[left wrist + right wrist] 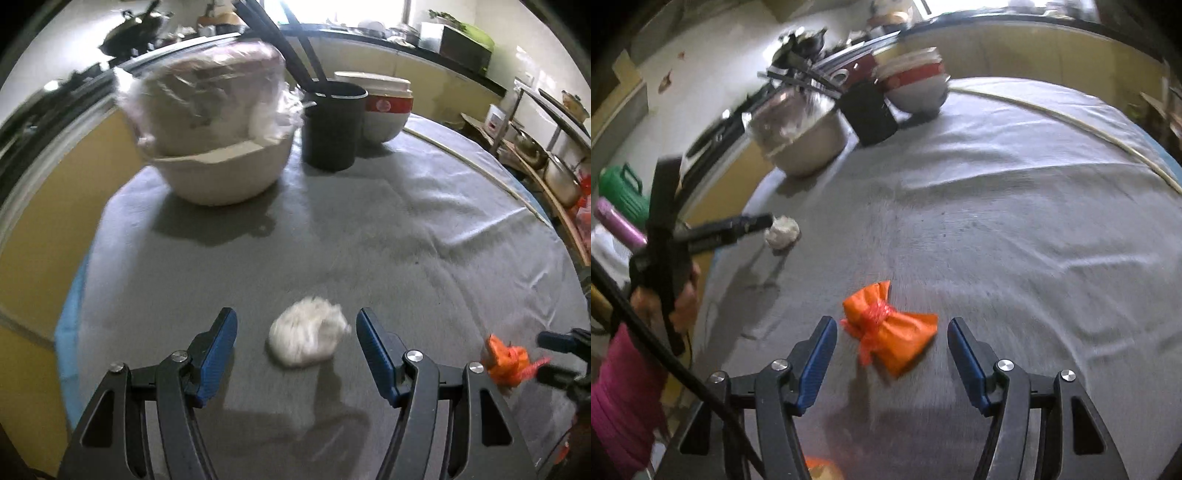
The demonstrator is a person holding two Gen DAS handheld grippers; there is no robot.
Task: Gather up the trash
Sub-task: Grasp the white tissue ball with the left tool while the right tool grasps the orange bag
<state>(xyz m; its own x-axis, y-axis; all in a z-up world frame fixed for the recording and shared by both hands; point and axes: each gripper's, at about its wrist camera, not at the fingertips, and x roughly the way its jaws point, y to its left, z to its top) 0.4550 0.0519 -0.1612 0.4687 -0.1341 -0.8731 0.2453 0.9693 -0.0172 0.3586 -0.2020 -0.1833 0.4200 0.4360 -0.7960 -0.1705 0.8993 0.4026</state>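
A crumpled white paper wad (308, 334) lies on the grey tablecloth (369, 240), in the gap between the fingers of my left gripper (297, 345), which is open and not touching it. An orange tied bag (892, 330) lies on the cloth between the fingers of my right gripper (892, 354), also open and clear of it. In the left wrist view the orange bag (506, 360) shows at the right, with the right gripper's fingertips (554, 341) beside it. From the right wrist view the white wad (783, 230) sits at the left gripper's fingertips (753, 223).
At the table's far side stand a cream bowl (221, 173) holding a plastic-wrapped dish, a black utensil cup (332, 125) and a red-and-white bowl (388, 107). A hand and pink sleeve (624, 398) hold the left gripper. The table edge drops off at the left.
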